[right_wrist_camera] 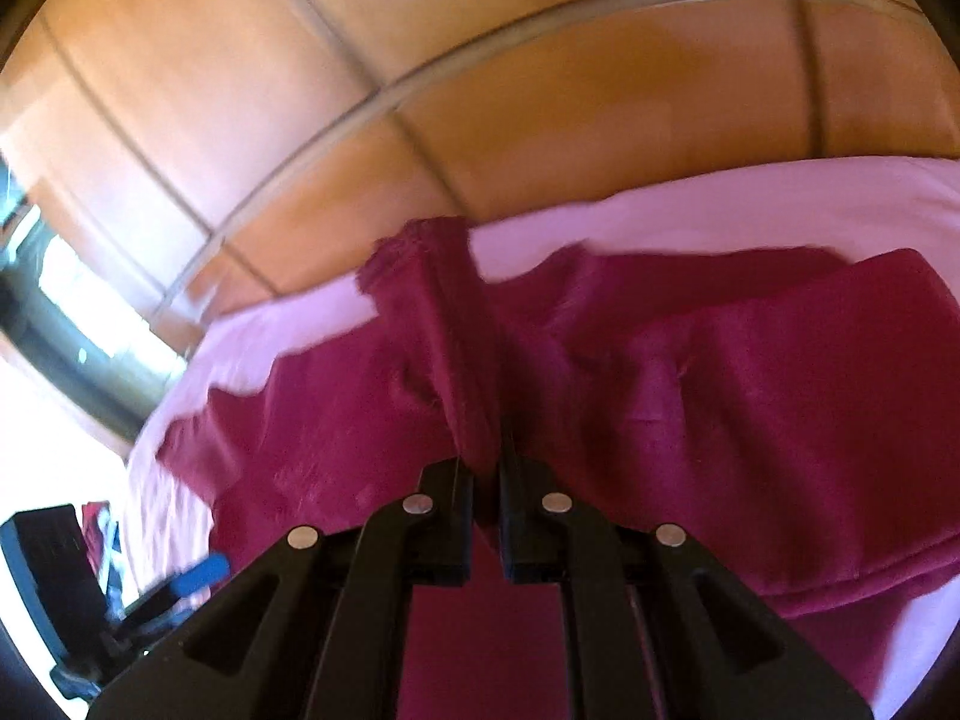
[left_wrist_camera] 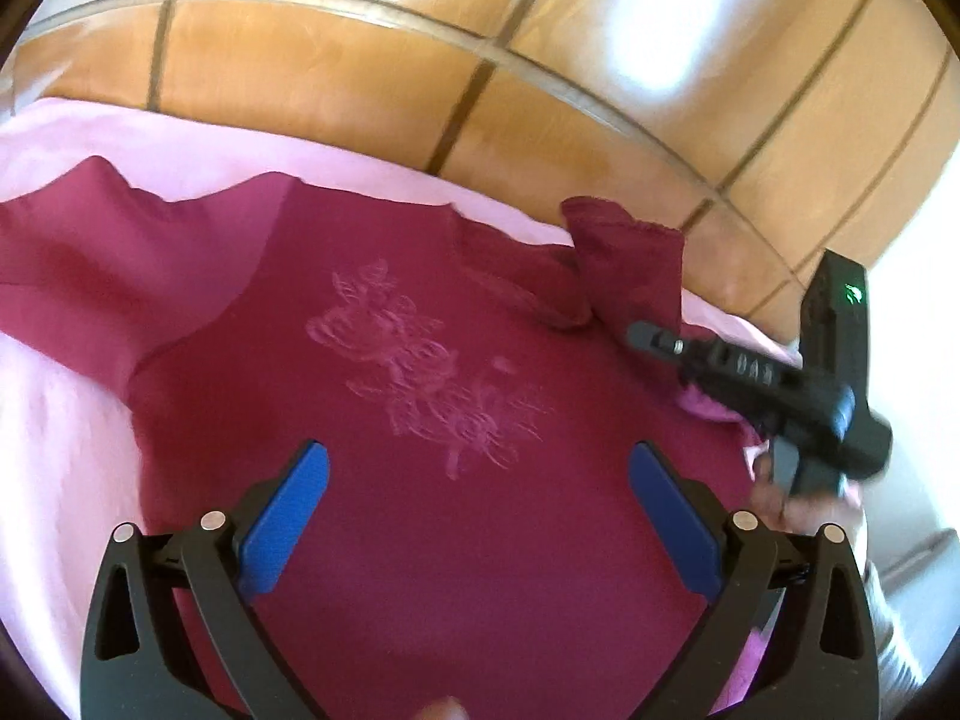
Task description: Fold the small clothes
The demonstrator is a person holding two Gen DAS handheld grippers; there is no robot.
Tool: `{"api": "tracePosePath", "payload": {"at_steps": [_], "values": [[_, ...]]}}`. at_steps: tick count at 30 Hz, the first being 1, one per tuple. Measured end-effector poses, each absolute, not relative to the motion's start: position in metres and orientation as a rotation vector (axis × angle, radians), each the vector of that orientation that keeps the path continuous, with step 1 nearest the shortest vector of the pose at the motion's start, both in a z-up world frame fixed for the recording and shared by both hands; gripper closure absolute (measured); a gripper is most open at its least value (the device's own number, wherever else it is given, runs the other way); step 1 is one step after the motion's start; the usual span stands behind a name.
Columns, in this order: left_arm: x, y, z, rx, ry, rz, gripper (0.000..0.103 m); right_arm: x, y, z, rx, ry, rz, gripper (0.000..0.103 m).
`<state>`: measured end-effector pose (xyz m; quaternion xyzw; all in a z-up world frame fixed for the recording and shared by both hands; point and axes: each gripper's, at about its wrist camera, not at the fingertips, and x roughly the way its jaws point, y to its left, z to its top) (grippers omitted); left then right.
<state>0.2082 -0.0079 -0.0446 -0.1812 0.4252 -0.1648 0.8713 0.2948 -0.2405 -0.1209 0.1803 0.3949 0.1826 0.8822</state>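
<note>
Spread wide over the shirt (left_wrist_camera: 372, 528), the left tongs (left_wrist_camera: 479, 501), blue pads (left_wrist_camera: 288, 516) apart and clear of the cloth, nothing between them. At 3 o'clock of that view, the right tongs (left_wrist_camera: 654, 339), blurred, nose toward the shirt's far corner. Clamped tight in the wrist view, the right tongs (right_wrist_camera: 486, 480), a strip of dark red fabric (right_wrist_camera: 456, 324) pinched between the jaws and raised toward 12 o'clock. Spread flat on a pink sheet (left_wrist_camera: 72, 420), the shirt's body, pale floral print (left_wrist_camera: 420, 366) face up at centre, one sleeve (left_wrist_camera: 72, 252) out at 9 o'clock, the lifted flap (left_wrist_camera: 624, 252) standing at 2 o'clock. Beyond the sheet from 10 to 2 o'clock, tiled floor (left_wrist_camera: 312, 78) past a clear table rim (left_wrist_camera: 360, 9). Judging by the lay of things, folding barely begun: one edge taken up, apparently for a first fold across the body, no finished crease seen. Left to do, by the look of it: laying that flap over, bringing in the other sleeve, then doubling the body.
</note>
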Motion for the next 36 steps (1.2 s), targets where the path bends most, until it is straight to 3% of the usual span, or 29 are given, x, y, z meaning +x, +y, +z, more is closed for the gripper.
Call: {"api": "tracePosePath", "payload": {"at_steps": [2,4,6,10,19,21,22,32,36], "values": [[0.218,-0.003,-0.045,-0.443,0.909,-0.361,0.004,0.301,-0.227,-0.124,0.371,0.825,0.389,0.087],[0.229,0.001,-0.045,-0.51,0.923,-0.364,0.004,0.297,-0.225,-0.124,0.392,0.816,0.406,0.06],[0.238,0.003,-0.044,-0.55,0.927,-0.377,0.005,0.279,-0.238,-0.118,0.409,0.785,0.408,0.046],[0.267,0.0,-0.052,-0.621,0.98,-0.393,0.015,0.231,-0.28,-0.106,0.476,0.722,0.39,0.027],[0.314,-0.054,-0.085,-0.564,1.117,-0.367,0.039,0.177,-0.388,-0.128,0.838,0.634,0.304,0.009],[0.319,-0.065,-0.085,-0.52,1.124,-0.363,0.084,0.179,-0.402,-0.136,0.913,0.622,0.311,0.009],[0.321,-0.068,-0.086,-0.512,1.135,-0.37,0.092,0.181,-0.406,-0.139,0.939,0.616,0.309,0.009],[0.291,-0.018,-0.016,-0.478,0.842,-0.365,0.095,0.216,-0.44,-0.155,1.194,0.516,0.298,0.007],[0.287,0.005,-0.027,-0.411,0.869,-0.294,0.095,0.22,-0.437,-0.156,1.188,0.521,0.314,0.007]]}}
